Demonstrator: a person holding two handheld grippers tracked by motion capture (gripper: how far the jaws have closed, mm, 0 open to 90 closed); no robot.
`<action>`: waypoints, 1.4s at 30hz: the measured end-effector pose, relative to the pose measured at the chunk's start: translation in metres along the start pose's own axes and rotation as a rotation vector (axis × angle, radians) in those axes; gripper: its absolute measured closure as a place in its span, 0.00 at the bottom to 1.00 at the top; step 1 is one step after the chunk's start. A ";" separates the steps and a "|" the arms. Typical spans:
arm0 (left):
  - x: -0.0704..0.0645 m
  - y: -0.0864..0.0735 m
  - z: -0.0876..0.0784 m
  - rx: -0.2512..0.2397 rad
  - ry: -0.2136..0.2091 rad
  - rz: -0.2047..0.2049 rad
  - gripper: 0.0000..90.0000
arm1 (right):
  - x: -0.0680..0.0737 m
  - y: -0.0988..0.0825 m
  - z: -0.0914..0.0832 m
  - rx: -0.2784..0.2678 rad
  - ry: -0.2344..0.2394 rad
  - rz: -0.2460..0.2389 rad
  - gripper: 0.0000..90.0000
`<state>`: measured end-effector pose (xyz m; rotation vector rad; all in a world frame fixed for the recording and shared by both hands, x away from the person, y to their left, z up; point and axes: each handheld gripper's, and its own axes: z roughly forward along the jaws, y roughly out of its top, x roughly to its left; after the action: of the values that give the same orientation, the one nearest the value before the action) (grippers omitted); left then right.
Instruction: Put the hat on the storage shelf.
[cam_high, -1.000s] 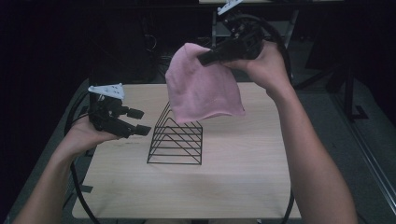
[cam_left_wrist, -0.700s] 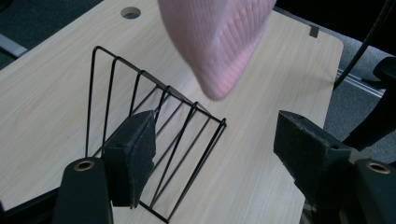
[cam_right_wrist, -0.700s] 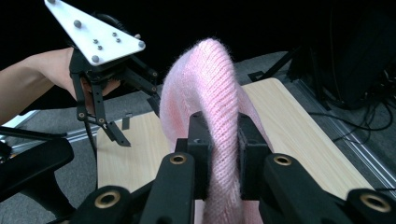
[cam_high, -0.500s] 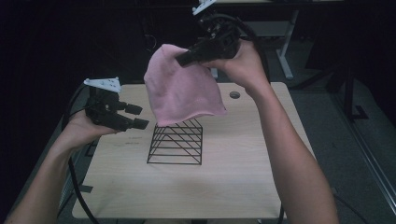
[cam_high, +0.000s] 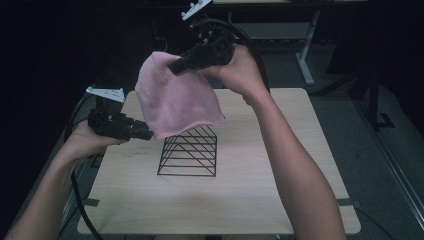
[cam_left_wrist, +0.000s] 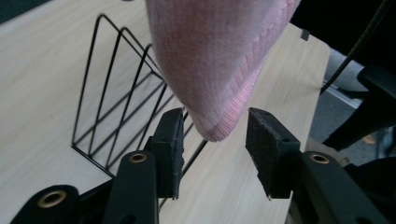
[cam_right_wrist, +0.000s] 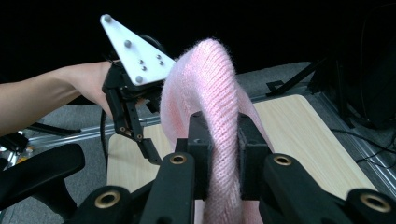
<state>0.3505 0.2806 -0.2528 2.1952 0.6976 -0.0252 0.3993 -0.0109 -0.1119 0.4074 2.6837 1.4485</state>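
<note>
Right gripper (cam_high: 172, 66) jaws pinching pink knit cloth (cam_high: 175, 100), held up over wire rack (cam_high: 188, 155) on counter (cam_high: 280, 150). Left gripper (cam_left_wrist: 212, 140) jaws just closing, half-spread around lower corner, pads not touching. Step: securing second grip. Next: close on corner.

Occlusions and cut-offs, referenced to the wire rack (cam_high: 189, 152):

- The rack's rear upper edge is covered by the hanging pink knit cloth (cam_high: 175, 97) in the high view. In the left gripper view the cloth covers the rack's right part, and the jaws cover its near lower corner.
- The cloth's upper part is cut off by the top edge in the left gripper view; in the right gripper view its lower part runs behind the jaws and off the bottom edge.
- Above the rack, the right gripper (cam_high: 176, 65) tips sink into the cloth fold; the pad faces are not visible.
- Left of the rack, the left gripper (cam_high: 146, 134) tips meet the cloth's lower corner; contact cannot be told from above.
</note>
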 end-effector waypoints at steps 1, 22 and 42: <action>0.003 -0.003 0.000 0.009 -0.005 0.003 0.64 | 0.001 0.001 0.002 0.003 0.004 0.002 0.88; 0.007 -0.010 0.002 0.025 0.029 0.023 0.97 | -0.004 -0.021 0.018 0.013 0.011 0.009 0.88; 0.013 0.004 0.038 0.076 0.096 0.019 0.97 | -0.032 -0.078 0.006 -0.028 0.000 0.133 0.88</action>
<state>0.3708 0.2578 -0.2785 2.2885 0.7396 0.0654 0.4158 -0.0552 -0.1819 0.5939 2.6787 1.5169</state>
